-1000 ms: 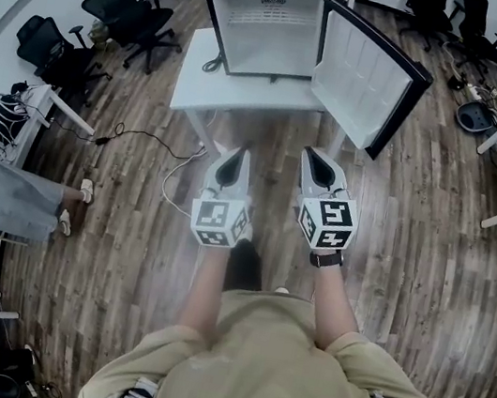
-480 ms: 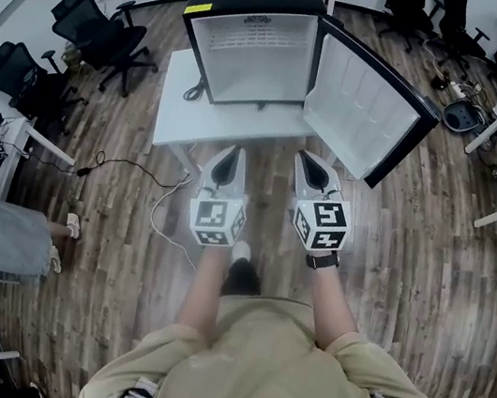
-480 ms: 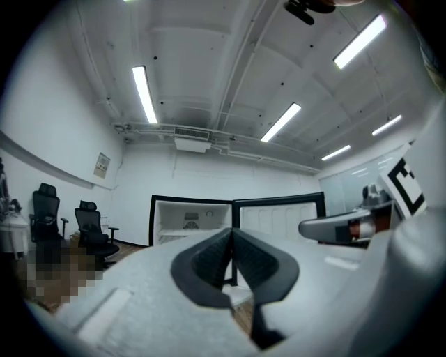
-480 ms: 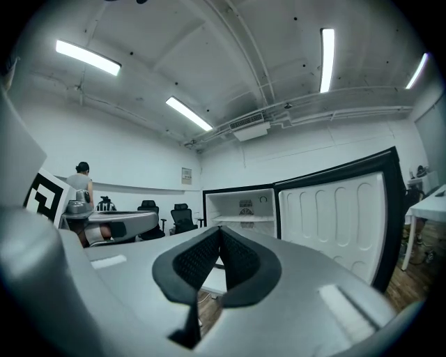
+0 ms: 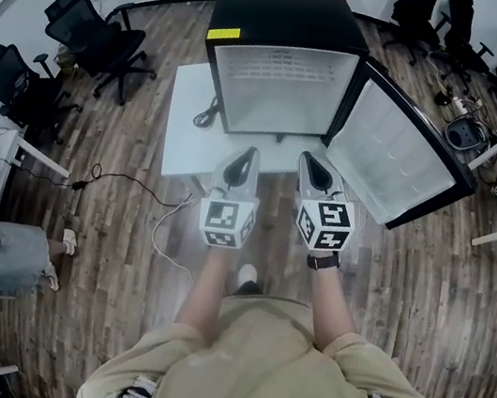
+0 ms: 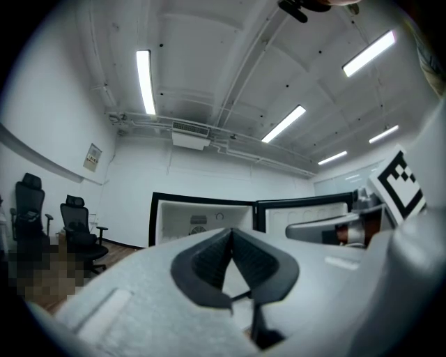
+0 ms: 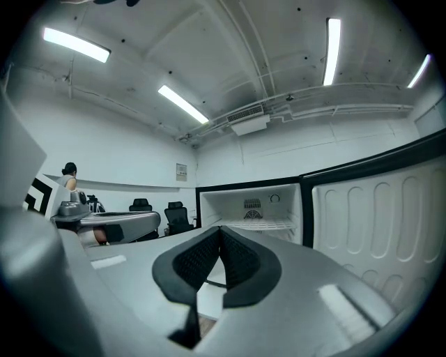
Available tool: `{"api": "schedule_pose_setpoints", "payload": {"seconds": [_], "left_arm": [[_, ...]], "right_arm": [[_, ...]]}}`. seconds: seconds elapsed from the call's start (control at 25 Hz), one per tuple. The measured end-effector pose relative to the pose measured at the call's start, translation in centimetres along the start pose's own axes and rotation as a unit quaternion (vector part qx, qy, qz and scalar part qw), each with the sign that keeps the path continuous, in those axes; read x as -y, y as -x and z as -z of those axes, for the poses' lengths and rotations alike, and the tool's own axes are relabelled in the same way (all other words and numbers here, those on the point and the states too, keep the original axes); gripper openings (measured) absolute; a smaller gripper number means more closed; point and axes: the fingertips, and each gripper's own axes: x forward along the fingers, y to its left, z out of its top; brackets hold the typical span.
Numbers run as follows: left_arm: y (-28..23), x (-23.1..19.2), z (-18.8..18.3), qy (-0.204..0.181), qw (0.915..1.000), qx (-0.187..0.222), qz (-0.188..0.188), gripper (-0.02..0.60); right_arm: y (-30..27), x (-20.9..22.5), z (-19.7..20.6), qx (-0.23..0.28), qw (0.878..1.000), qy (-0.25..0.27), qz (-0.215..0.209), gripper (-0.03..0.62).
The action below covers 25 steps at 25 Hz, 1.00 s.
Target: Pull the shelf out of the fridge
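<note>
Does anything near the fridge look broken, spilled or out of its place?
Nothing stands out. The fridge stands upright on the white table, its door open wide, and the wire shelf lies level inside.

The black compact fridge [image 5: 286,14] stands upright on a white tabletop [image 5: 184,130], with its open front towards the person. It has a white inner lining and a yellow label [image 5: 224,34] at its top front corner. Its door [image 5: 398,158], black outside with a white moulded liner, is swung wide open to the right. The white wire shelf [image 7: 263,225] lies level inside the upper part of the cabinet, fully seated.
</note>
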Motion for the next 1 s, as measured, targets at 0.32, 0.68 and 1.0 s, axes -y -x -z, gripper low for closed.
{"api": "schedule_pose_setpoints", "payload": {"seconds": [0.32,0.68,1.0], "left_arm": [[-4.3,-6.4,0.6,0.016,0.9993,0.0,0.034,0.0],[-8.6,-8.0,2.1,0.036,0.998,-0.005,0.052,0.0],[-13.4,-10.0,2.3,0.024,0.9993,-0.002,0.03,0.0]], "right_arm": [[-8.0,-1.0,-0.3,-0.003,1.0,-0.001,0.017,0.003],[-12.1,1.6,0.6,-0.017,0.999,-0.021,0.044,0.003],[-17.3,6.4,3.2,-0.02,0.992,-0.118,0.048,0.005]]}}
